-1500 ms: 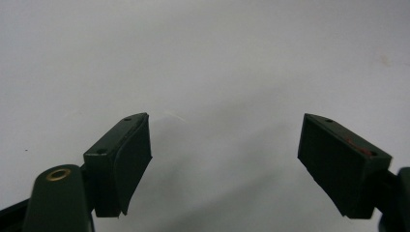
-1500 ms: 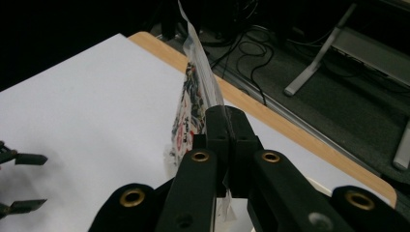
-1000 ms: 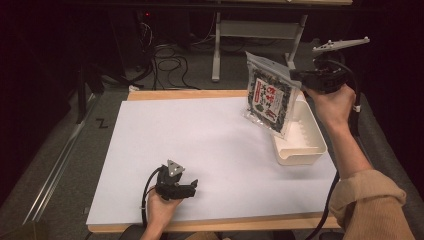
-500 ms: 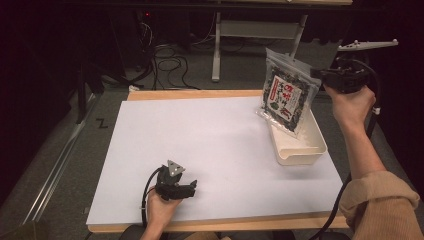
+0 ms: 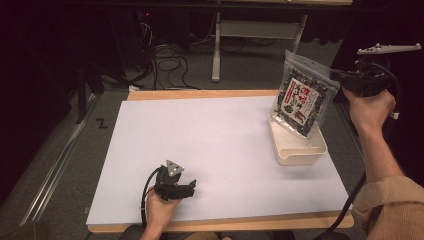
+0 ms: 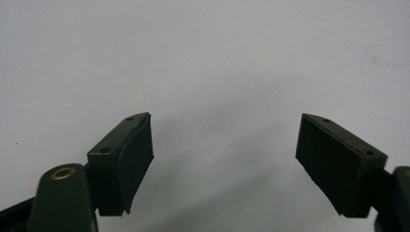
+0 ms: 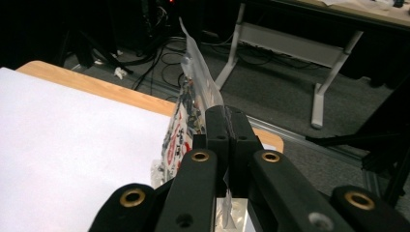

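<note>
Nearest us, the left gripper (image 5: 186, 187) rests low on the white surface (image 5: 215, 150) at its near edge, well apart from everything else; in the left gripper view its jaws stand wide, with nothing between them but bare sheet, so we hold and touch nothing on that side.

Farther out and to the right, the cream tray (image 5: 295, 150) sits on the surface near its right edge; above it hangs the snack bag (image 5: 302, 102), its lower edge at or just inside the tray's far end, though we cannot tell whether it touches the tray; its long axis runs roughly upright, tilted, with the top leaning away.

Farthest, the right gripper (image 5: 340, 79) comes in from the bag's right side and grips its upper right edge; in the right gripper view (image 7: 226, 140) the jaws are pressed together on the clear seam of the bag; the bag lies straight ahead of those jaws, so we judge the coming move belongs to the right hand, and turns on the bag's place over the tray.
</note>
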A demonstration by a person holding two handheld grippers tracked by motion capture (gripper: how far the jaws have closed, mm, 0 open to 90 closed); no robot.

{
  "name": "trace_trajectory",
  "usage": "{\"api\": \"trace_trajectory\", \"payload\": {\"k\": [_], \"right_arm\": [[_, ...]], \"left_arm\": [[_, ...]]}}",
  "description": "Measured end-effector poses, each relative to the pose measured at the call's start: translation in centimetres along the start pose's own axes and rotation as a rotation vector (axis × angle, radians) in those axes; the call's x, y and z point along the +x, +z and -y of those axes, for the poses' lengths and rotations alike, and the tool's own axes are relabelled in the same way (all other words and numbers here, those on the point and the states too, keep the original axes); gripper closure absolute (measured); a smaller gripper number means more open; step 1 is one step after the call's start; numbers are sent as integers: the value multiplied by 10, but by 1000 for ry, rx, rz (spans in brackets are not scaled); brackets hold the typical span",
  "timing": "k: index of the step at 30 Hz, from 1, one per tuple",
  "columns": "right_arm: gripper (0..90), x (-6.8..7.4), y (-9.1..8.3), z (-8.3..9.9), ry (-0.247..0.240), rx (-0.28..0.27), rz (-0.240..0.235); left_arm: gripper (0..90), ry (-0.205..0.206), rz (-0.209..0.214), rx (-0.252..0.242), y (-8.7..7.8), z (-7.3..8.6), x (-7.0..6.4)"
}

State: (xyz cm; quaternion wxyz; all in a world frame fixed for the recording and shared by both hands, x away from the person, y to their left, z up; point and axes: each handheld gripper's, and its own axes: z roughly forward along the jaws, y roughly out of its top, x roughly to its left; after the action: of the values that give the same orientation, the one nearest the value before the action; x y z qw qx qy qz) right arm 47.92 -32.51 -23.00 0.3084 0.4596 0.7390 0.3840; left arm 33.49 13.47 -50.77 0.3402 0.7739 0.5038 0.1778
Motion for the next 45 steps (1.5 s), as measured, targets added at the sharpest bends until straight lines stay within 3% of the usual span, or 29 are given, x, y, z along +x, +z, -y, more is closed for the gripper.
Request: {"api": "trace_trajectory", "payload": {"k": [5,12,18,22,33,45], "right_arm": [[900,-7,-2,5,37,-25,2],[900,-12,0,9,53,-39,15],[900,-11,-1,10,47,-39,35],[900,-8,5,13,34,-25,40],[900,2,33,42,30,-6,-18],[900,-5,27,69,41,14,-55]], "left_arm": [[223,0,-4,-17,-2,1,0],[225,7,-7,-7,-1,1,-1],[225,-1,7,4,1,1,-1],[224,29,3,17,2,0,-5],[224,28,-9,18,2,1,-5],[223,27,-4,15,3,2,-7]]}}
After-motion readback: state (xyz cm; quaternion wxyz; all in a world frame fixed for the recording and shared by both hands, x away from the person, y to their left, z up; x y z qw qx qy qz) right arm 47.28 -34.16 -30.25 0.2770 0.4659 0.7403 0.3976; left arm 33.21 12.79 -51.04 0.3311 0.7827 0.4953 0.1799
